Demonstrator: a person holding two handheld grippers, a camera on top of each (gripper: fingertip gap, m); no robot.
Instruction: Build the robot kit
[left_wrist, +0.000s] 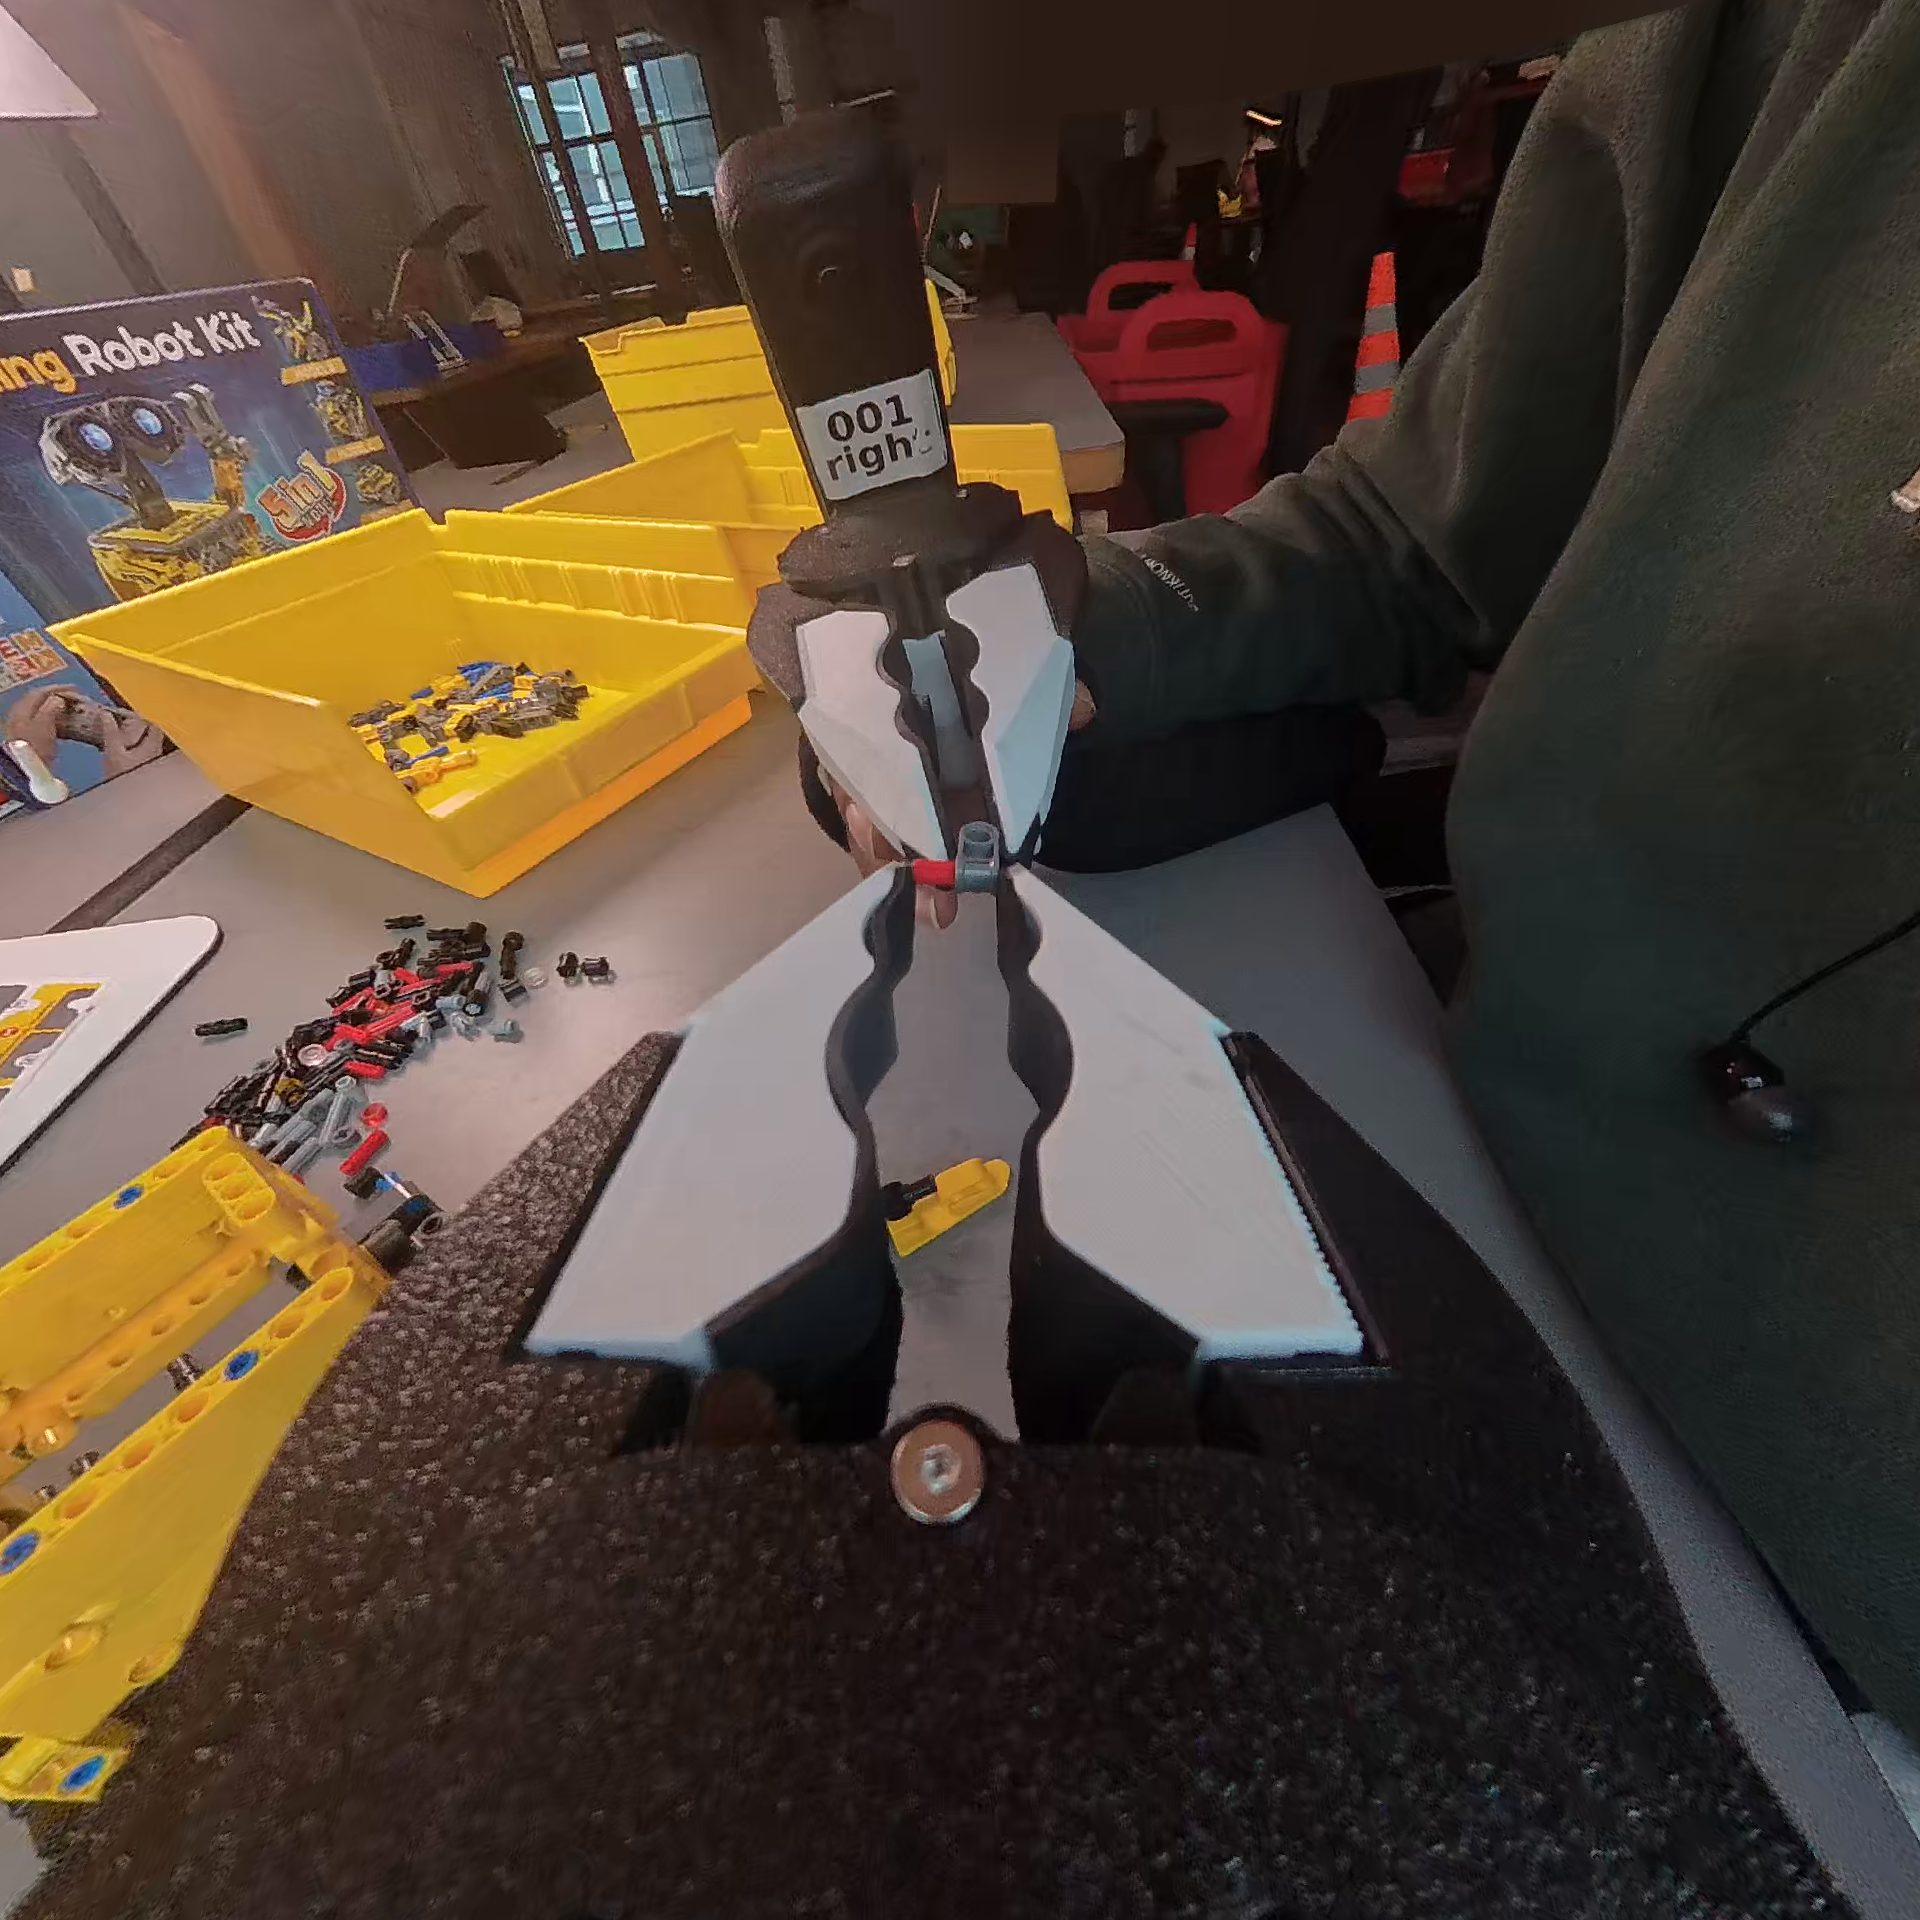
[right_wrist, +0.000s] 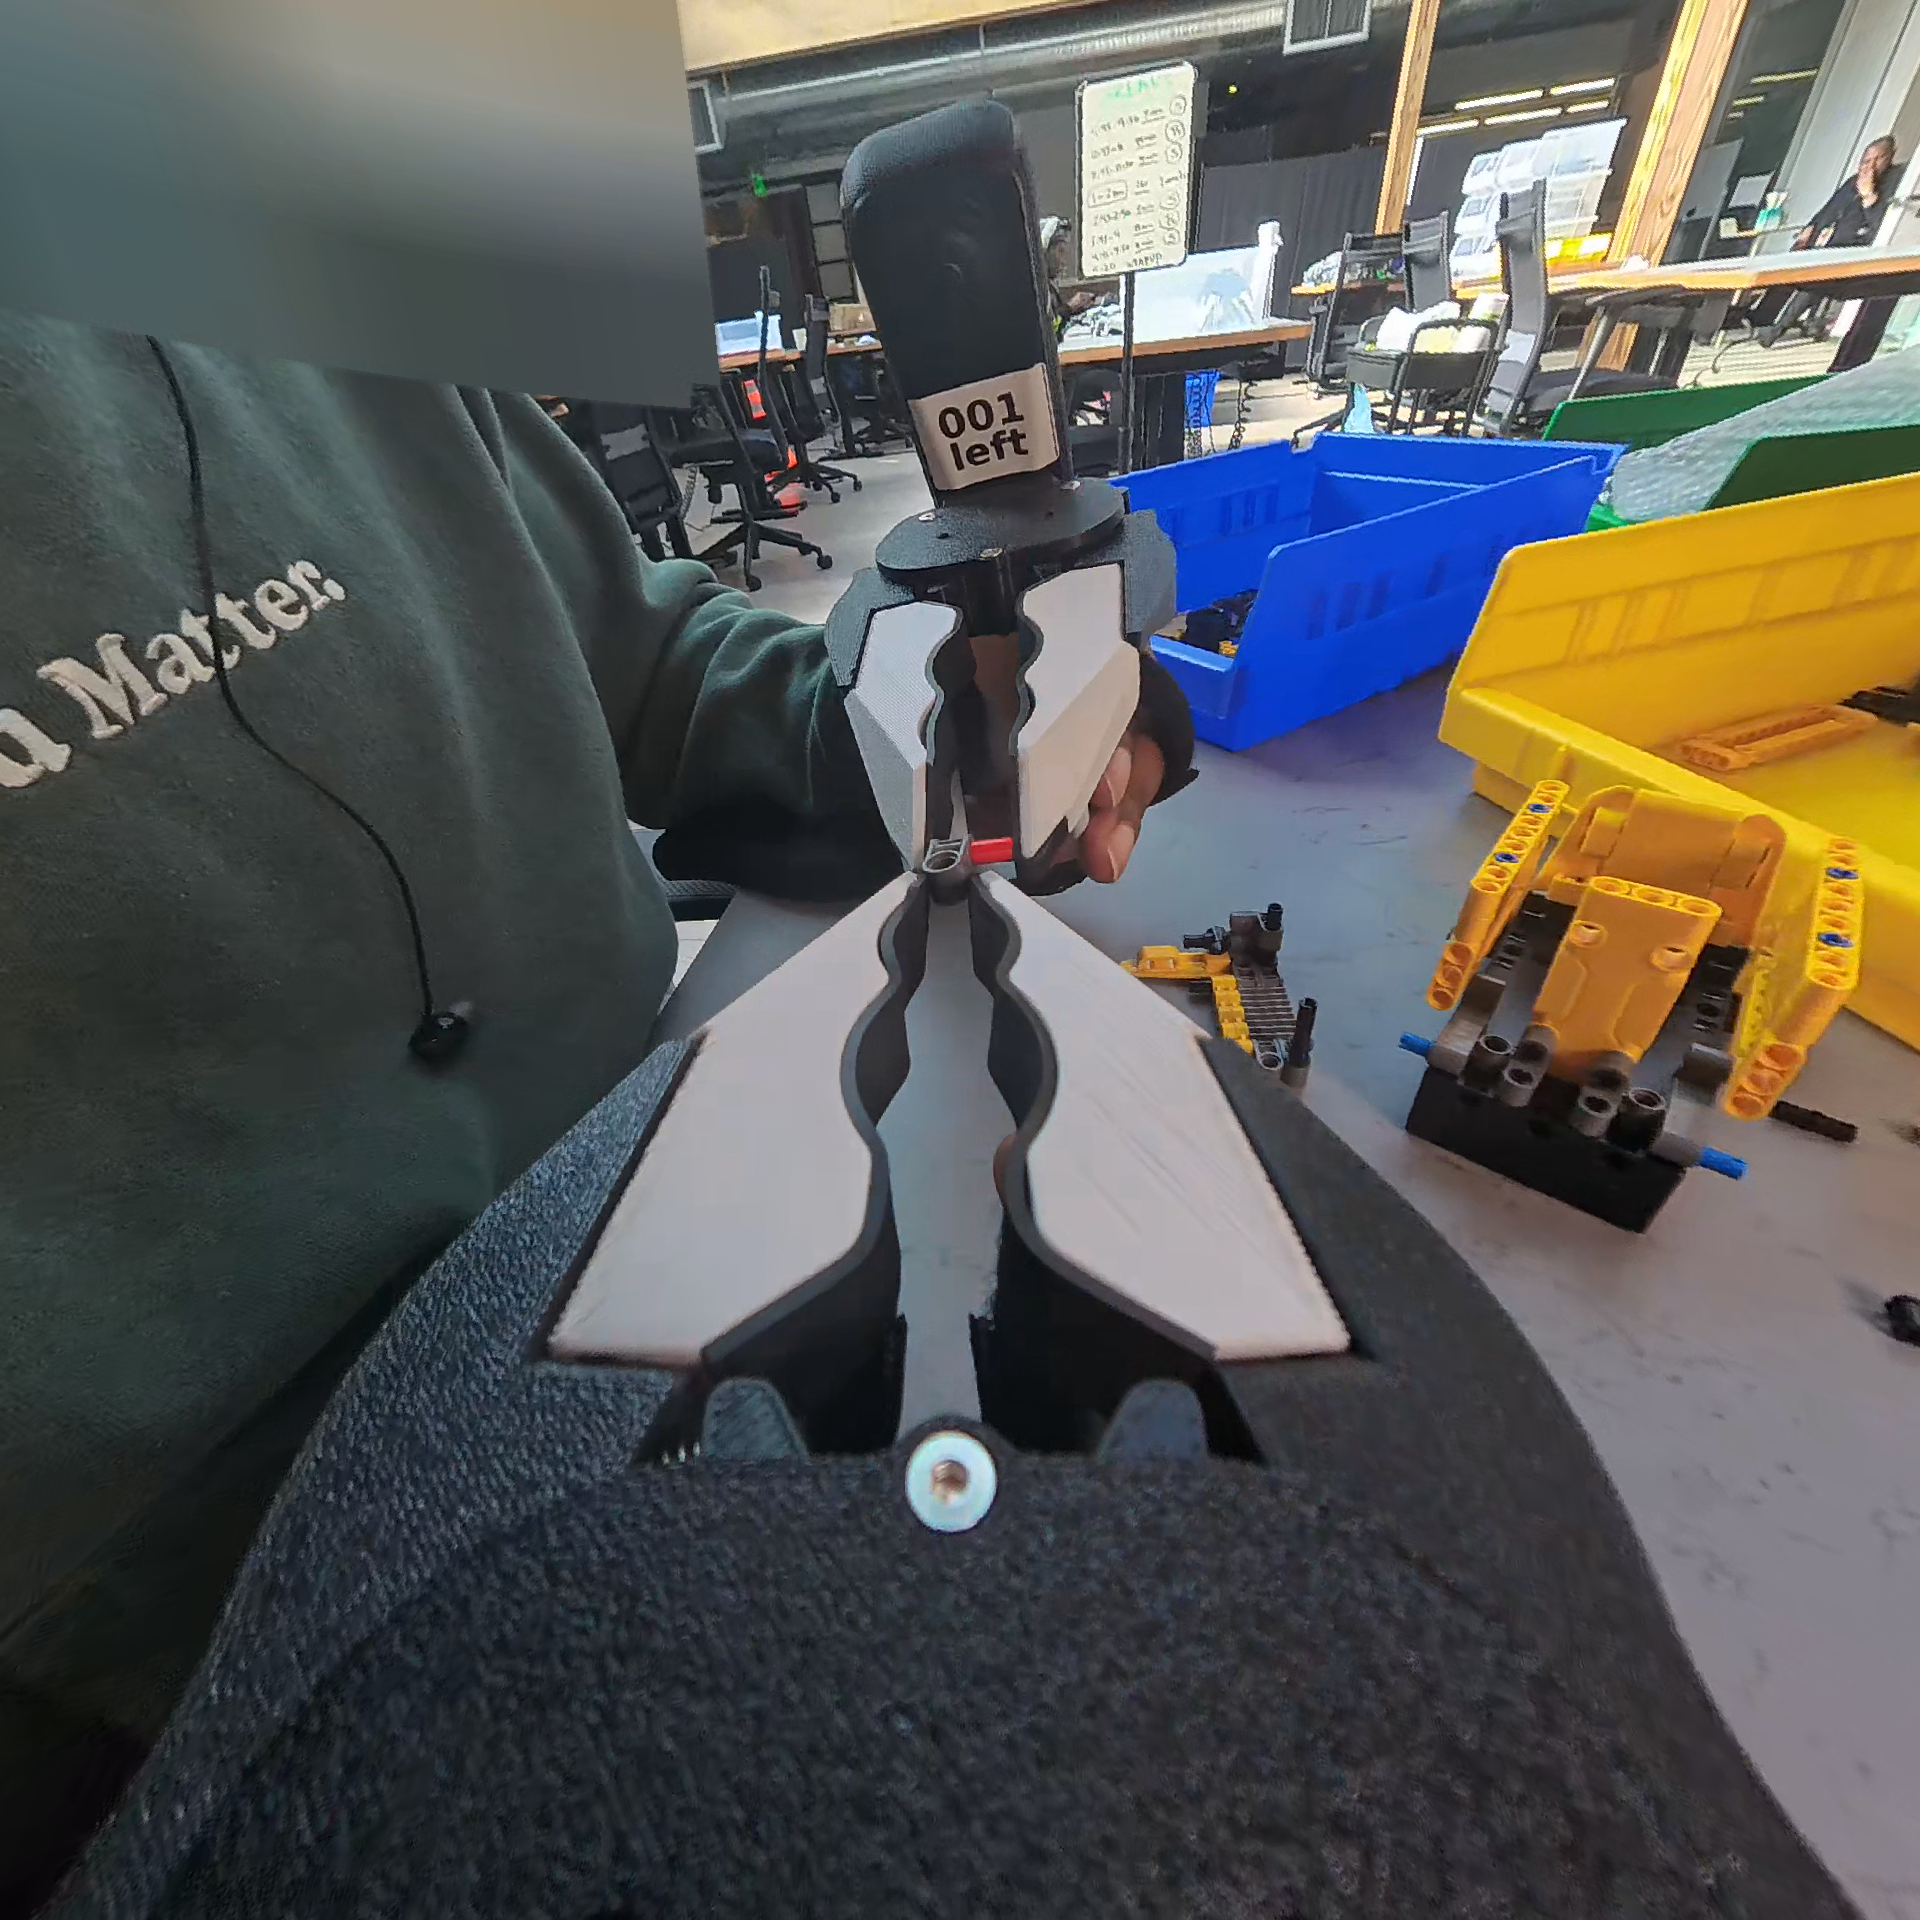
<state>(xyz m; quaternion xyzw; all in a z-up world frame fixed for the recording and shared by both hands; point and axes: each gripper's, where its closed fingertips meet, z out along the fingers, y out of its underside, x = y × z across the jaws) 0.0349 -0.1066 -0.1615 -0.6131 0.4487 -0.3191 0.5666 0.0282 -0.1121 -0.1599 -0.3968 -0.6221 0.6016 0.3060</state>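
Observation:
My two grippers meet tip to tip above the grey table (left_wrist: 644, 935). Between the tips is a small grey connector (left_wrist: 978, 854) with a red pin (left_wrist: 932, 873) sticking out of its side. My left gripper (left_wrist: 953, 878) is nearly closed, its tips on either side of the pin and connector. My right gripper (right_wrist: 948, 881) is shut on the grey connector (right_wrist: 943, 858), with the red pin (right_wrist: 989, 849) pointing right. Each gripper shows in the other's view, the right one (left_wrist: 971, 831) and the left one (right_wrist: 966, 836). A person's hands in green sleeves hold both.
On the left are a yellow bin (left_wrist: 260, 748) of small parts, a loose pile of black, red and grey pins (left_wrist: 364, 1029), a yellow beam assembly (left_wrist: 135, 1351) and a kit box (left_wrist: 177, 436). A yellow-and-black model (right_wrist: 1621, 997), a blue bin (right_wrist: 1351, 582) and another yellow bin (right_wrist: 1662, 644) are on the right. The grippers are tip to tip, or close to it. Both grippers' tips are roughly 15 cm from the yellow-and-black model (right_wrist: 1621, 997).

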